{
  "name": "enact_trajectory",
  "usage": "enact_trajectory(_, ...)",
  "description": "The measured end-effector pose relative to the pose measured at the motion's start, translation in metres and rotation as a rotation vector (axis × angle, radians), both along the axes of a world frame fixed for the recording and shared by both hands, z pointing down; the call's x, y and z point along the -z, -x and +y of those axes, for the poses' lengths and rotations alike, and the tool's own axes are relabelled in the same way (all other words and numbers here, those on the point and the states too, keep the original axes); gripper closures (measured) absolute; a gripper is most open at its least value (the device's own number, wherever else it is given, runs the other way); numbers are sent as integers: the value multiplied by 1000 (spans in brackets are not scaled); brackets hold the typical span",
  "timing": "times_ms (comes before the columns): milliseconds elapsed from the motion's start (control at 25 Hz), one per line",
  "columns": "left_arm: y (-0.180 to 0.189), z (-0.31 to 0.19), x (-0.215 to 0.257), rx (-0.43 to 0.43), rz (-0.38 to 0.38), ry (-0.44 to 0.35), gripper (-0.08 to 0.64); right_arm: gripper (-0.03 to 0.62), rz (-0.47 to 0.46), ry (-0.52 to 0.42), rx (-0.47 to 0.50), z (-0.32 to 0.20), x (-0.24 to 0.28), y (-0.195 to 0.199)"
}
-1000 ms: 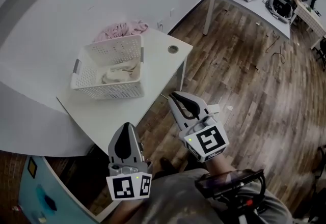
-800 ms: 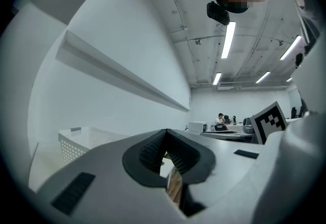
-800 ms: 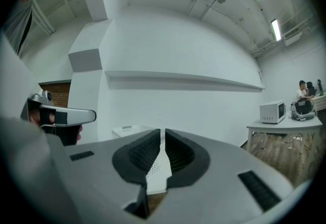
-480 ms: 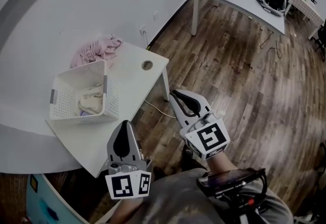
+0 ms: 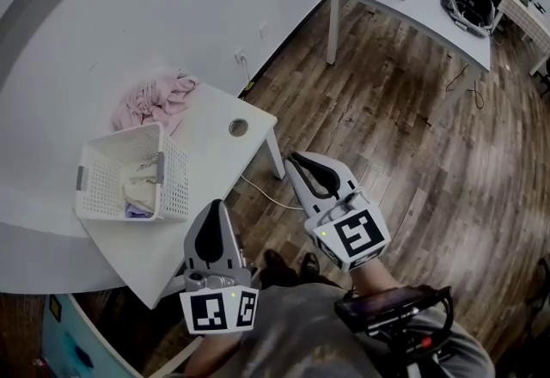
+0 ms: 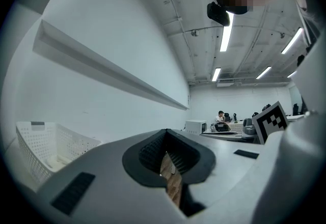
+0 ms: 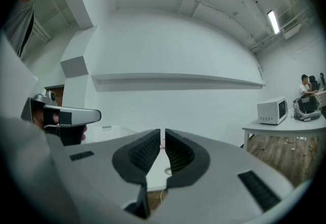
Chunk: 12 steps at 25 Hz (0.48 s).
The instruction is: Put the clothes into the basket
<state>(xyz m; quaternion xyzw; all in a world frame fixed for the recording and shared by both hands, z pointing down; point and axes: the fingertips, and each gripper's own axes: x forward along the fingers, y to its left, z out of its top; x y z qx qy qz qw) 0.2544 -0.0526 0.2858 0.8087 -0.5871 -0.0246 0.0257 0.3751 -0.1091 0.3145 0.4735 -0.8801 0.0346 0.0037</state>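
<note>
Jaws on both sides are pressed together with nothing between them. On the left gripper the ribbed pads meet at the tip, with only a sliver of floor showing lower down. On the right gripper no more than a hairline slit is left. That fits, as I read it: there is nothing to carry at the moment, so there is no reason to hold them spread. I take the basket as my mark. It sits upright with its open top up on the white table, so a garment can simply be dropped in from above. Some pale cloth already lies at its bottom, so I judge the job partly done. The pink clothes are what remains. They lie bunched on the table beyond the basket, on its wall side and close against its far rim; whether they touch it I cannot tell. Both grippers are held level and side by side, on the near side of the basket and to its right, well apart from it and out over the wooden floor rather than over the tabletop. From the left gripper's camera the basket shows only at the far left edge, so neither tool is lined up on the pile yet. My guess is that the next move is to reach past the basket to the pink heap and spread one pair of jaws before pinching a fold.
</note>
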Motion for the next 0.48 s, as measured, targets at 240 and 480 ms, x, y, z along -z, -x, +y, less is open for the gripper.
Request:
enact_trajectory(240,2,-34,-10,32,20,6,552,557,17,0,55,-38,-9,11)
enact_trajectory(480,23,-100,-36,73,47,47,552,557,43,30,124,-111,-30,47)
